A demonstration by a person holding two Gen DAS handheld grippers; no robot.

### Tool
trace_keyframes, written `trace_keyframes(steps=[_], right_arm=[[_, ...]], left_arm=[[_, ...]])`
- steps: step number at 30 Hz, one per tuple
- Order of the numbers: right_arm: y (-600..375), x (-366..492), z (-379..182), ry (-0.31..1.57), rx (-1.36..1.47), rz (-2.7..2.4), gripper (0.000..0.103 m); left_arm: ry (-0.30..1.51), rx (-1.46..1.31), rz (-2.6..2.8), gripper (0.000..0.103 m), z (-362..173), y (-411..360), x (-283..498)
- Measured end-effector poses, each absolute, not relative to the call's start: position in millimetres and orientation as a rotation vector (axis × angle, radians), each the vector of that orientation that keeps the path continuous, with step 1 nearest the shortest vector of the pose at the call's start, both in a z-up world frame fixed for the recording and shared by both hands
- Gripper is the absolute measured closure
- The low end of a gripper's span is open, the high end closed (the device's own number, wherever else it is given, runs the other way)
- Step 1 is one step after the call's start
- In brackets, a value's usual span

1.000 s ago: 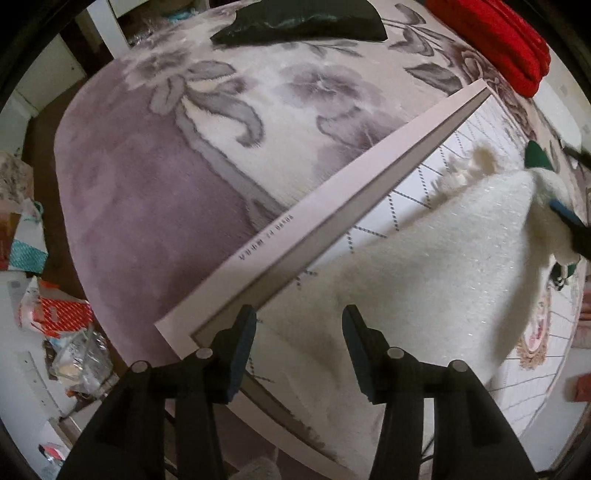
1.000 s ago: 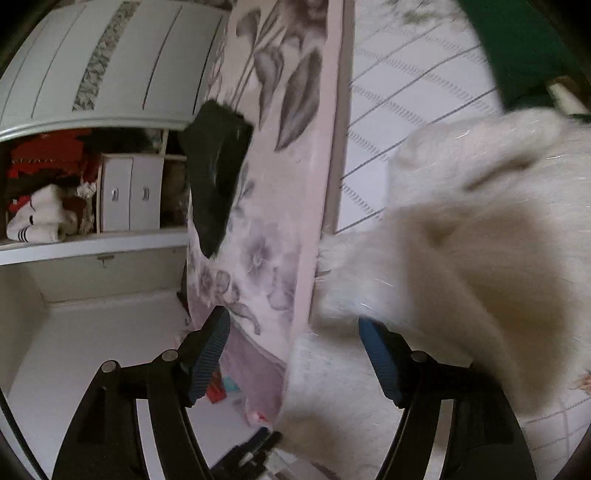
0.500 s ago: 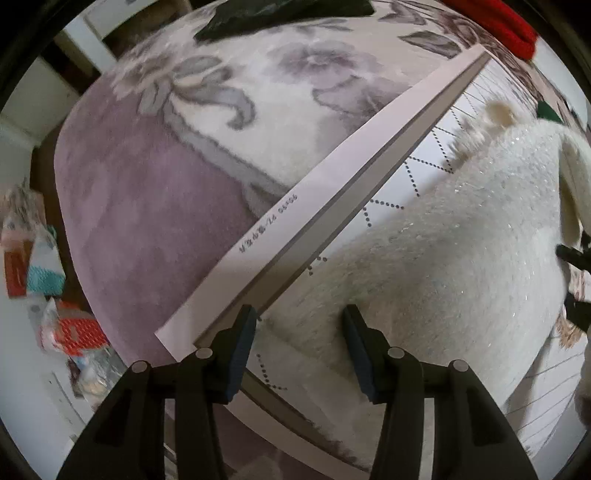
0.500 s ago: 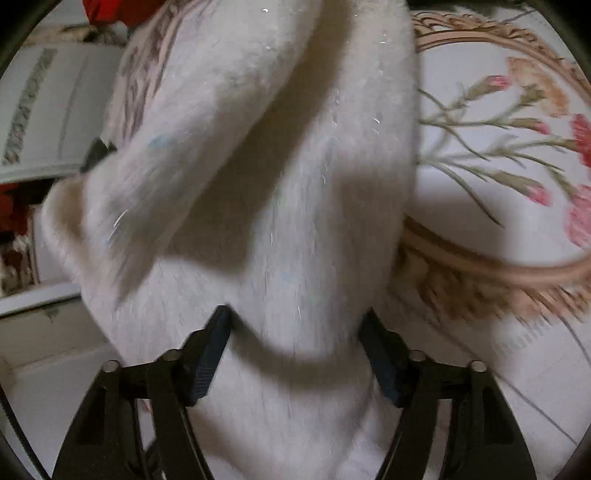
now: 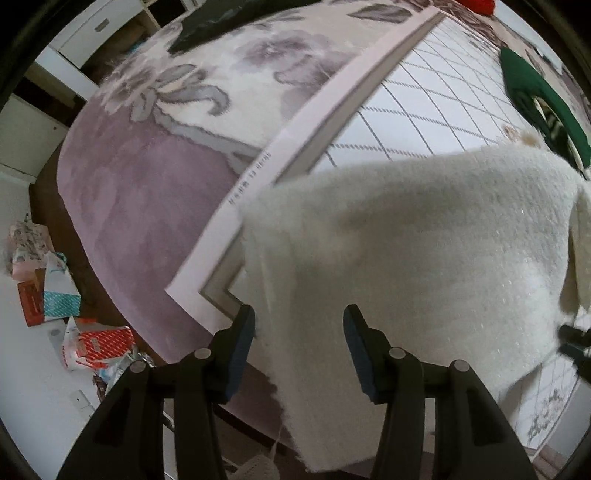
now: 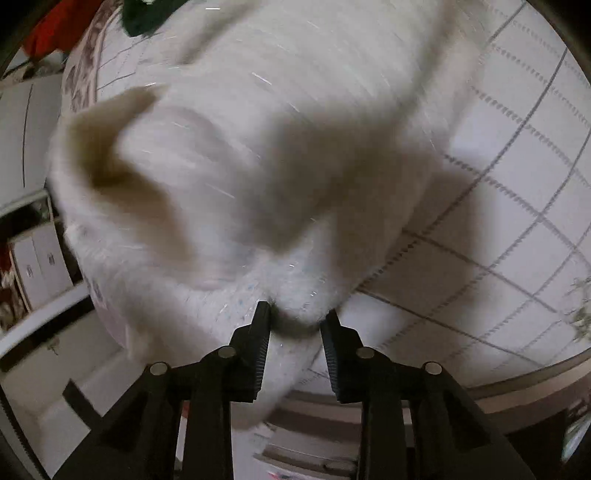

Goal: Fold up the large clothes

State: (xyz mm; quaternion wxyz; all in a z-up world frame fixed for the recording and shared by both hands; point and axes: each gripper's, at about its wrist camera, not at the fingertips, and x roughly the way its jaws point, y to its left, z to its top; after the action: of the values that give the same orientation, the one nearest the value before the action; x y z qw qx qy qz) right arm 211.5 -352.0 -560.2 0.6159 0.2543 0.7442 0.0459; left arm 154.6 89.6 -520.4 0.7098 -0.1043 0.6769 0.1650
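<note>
A large fluffy white sweater [image 5: 424, 236] hangs lifted over the white checked cloth [image 5: 417, 99] on the bed. My left gripper [image 5: 299, 343] is open, its fingers on either side of the sweater's lower edge without pinching it. In the right wrist view my right gripper [image 6: 295, 328] is shut on a bunched fold of the same sweater [image 6: 258, 147], which fills most of that view and is blurred by motion. The right gripper's tip also shows at the right edge of the left wrist view [image 5: 576, 343].
A purple floral blanket [image 5: 155, 177] covers the bed left of the checked cloth. A dark garment [image 5: 214, 26] lies at its far end, a green garment [image 5: 535, 92] at the right. Bags and packets [image 5: 55, 295] litter the floor at left. White drawers [image 6: 37, 266] stand beyond.
The right gripper has closed on the sweater and lifted it. The sweater now hangs raised in front of the left gripper, which stays open and has shifted along the cloth's corner.
</note>
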Motion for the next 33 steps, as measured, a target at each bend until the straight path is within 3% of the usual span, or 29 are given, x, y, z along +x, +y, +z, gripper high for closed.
trace_keyframes(steps=[3,9,13,17,19,22,28,33], right_arm=[[-344.8,245.1,-534.0,1.621,0.429,0.108,0.073],[-327.2,330.1,-517.0,1.423,0.434,0.146,0.073],[-306.9,379.9,-572.7,1.523,0.501,0.118,0.073],[-310.4,381.3,-581.8,1.541,0.482,0.124,0.073],[-307.2,370.9,-564.0,1.515,0.473,0.166,0.068],[-312.9,337.7,-541.2,1.501,0.479,0.233,0.031],[-319.6,270.9,-535.3,1.591,0.409,0.26,0.029],[-315.7,279.3,-522.3,1.536,0.438,0.231,0.029]], left_arm=[[1.515,-0.222,0.355,0.05,-528.0,78.2,153.7],[1.53,-0.217,0.351,0.05,-556.9,66.1,165.0],[1.524,-0.246,0.35,0.047,-572.8,67.3,168.4],[1.503,-0.261,0.361,0.046,-572.4,67.9,169.9],[1.476,-0.306,0.374,0.046,-560.5,70.2,162.2],[1.433,-0.4,0.413,0.046,-533.5,80.4,138.8],[1.436,-0.493,0.528,0.046,-520.6,103.0,89.7],[1.451,-0.465,0.552,0.047,-525.0,105.0,94.8]])
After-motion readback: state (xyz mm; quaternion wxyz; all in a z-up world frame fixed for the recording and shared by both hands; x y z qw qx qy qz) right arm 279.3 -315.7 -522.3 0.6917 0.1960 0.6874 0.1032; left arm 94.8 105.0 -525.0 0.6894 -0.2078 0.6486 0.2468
